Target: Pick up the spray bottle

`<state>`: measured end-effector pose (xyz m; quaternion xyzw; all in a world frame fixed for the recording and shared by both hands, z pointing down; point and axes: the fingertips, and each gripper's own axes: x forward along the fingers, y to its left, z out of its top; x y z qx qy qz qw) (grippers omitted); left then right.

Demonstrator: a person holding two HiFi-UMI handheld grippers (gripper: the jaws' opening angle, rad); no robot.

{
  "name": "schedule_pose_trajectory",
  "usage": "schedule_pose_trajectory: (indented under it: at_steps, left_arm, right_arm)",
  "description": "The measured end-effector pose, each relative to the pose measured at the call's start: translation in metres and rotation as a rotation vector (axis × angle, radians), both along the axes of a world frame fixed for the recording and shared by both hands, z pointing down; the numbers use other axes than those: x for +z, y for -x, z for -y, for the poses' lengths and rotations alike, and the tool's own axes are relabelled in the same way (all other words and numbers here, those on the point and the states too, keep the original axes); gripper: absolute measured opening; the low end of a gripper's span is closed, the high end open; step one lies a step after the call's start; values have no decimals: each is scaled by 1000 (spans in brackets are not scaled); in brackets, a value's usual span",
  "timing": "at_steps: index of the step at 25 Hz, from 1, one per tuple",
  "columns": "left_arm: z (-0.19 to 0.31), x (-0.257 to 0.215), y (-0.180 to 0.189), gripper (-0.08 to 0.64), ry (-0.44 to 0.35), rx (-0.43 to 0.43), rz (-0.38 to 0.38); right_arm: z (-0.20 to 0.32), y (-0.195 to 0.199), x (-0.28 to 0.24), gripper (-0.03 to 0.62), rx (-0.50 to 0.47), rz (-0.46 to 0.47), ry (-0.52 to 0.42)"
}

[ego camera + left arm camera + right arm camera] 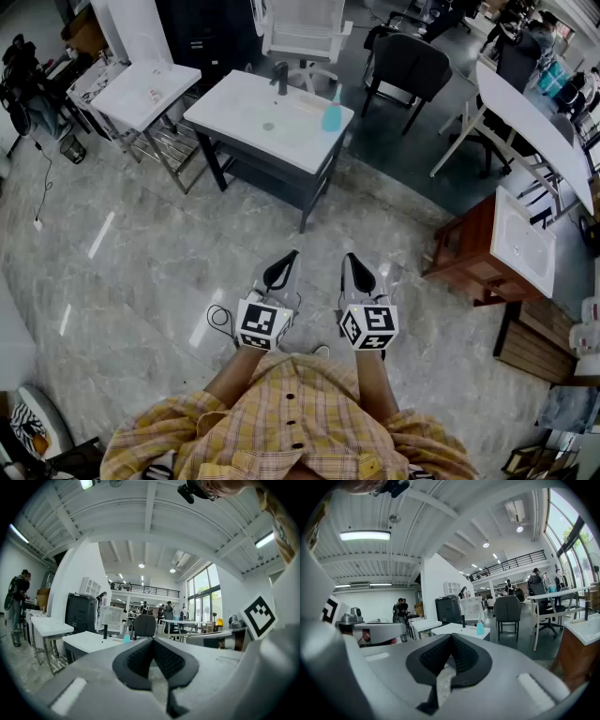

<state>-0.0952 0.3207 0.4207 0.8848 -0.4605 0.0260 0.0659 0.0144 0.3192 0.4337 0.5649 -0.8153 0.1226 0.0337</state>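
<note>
While standing well short of the white sink table (pixel 234 103), holds the left gripper (pixel 289 259) and right gripper (pixel 352 262) side by side over the marble floor (pixel 141 262), pointed toward that table. Has both pairs of jaws pressed together, pinching nothing. Faces the blue spray bottle (pixel 332 114), upright at the table's right edge.

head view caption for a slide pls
Both shut and empty, the left gripper and right gripper hover well short of the turquoise plastic spray bottle on the white washbasin top
</note>
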Motion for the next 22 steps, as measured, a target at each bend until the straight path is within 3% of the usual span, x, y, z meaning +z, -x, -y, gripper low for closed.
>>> schedule_pose_trajectory:
  at_steps: [14, 22]
  left_arm:
    - [17, 12, 51, -14, 8, 60, 19]
    - [45, 31, 44, -12, 38, 104, 34]
  right_arm:
    - [14, 32, -5, -3, 91, 76, -47]
    - [42, 38, 21, 0, 88, 73, -9]
